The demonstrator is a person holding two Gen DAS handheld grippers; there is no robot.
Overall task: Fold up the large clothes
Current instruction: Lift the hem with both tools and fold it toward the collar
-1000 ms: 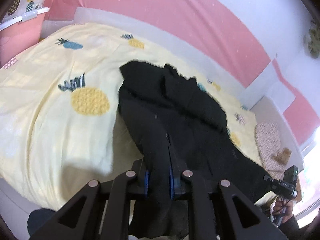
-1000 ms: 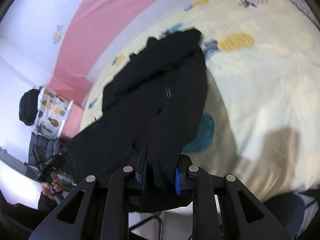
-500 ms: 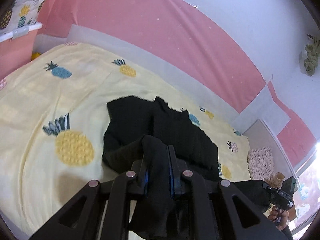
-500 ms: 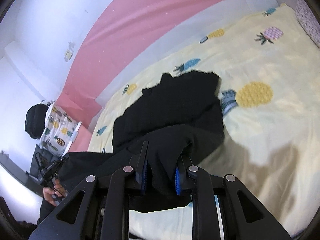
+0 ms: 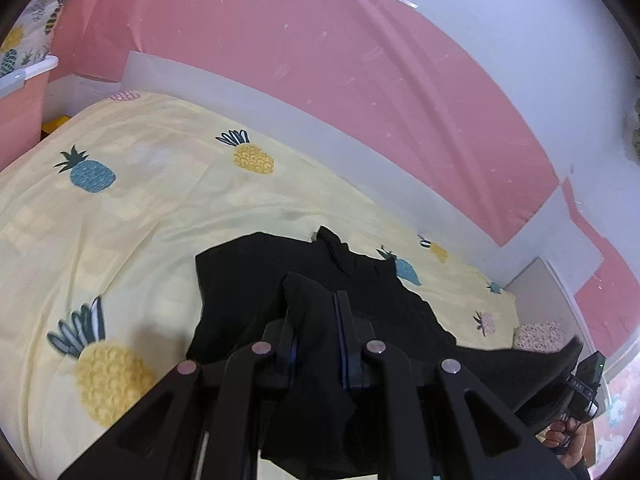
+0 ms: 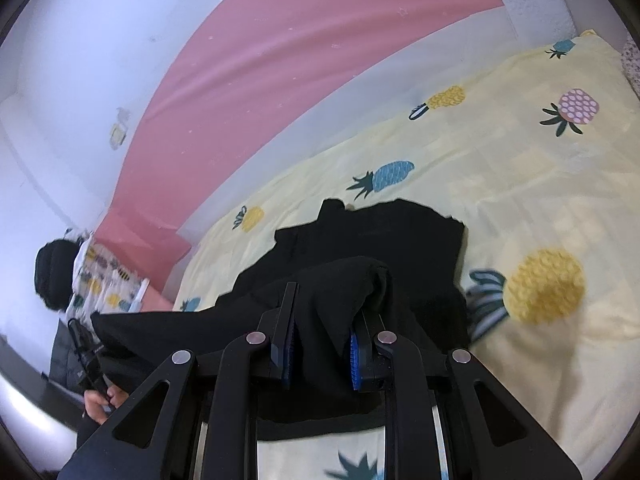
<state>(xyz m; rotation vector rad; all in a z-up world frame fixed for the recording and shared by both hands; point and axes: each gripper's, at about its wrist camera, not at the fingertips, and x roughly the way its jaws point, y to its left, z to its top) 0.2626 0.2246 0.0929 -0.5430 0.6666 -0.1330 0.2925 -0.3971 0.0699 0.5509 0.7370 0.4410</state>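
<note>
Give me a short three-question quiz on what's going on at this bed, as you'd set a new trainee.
1. True or false: both pairs of fingers are clamped on the black garment.
2. Multiple choice: the print on the yellow bedsheet shows A) stars B) pineapples C) stripes.
3. Fill in: the wall behind the bed carries a broad ___ band.

Key
1. True. The left gripper and the right gripper each pinch a bunch of the black cloth, lifted off the sheet, while the rest of the garment lies on the bed.
2. B, in yellow, blue and pink.
3. Pink.
</note>
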